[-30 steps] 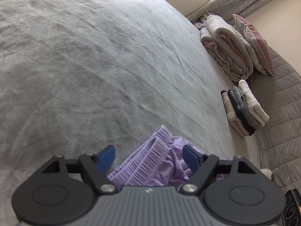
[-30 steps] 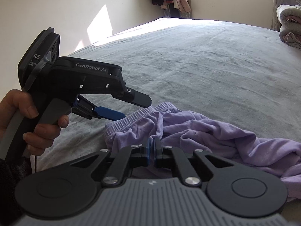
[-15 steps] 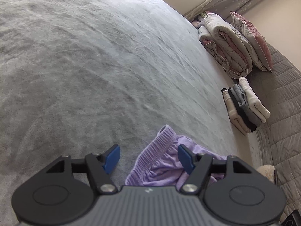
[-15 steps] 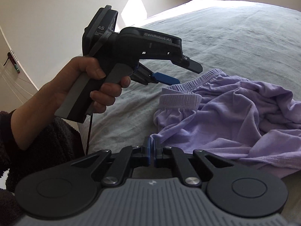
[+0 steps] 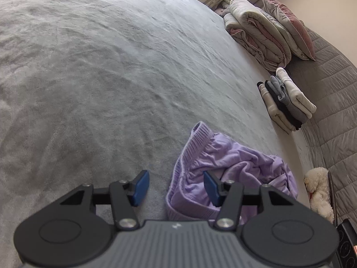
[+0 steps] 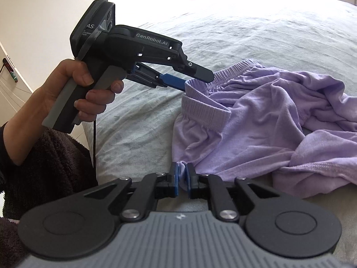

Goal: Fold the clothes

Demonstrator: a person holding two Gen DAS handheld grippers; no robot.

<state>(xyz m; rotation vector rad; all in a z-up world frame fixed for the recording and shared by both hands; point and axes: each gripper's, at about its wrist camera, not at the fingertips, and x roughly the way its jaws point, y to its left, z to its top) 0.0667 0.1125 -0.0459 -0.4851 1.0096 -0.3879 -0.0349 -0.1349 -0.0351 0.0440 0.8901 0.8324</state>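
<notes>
The purple shorts (image 6: 256,120) lie crumpled on the bed (image 5: 100,67). The right gripper (image 6: 182,178) is clamped on their hem; the left gripper (image 5: 175,184) is spread apart at the waistband, partly hiding it.

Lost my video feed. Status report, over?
Right gripper shut on purple shorts. Left gripper open, jaws at the waistband, not gripping. Shorts crumpled on the bed. Nothing in the way.
</notes>
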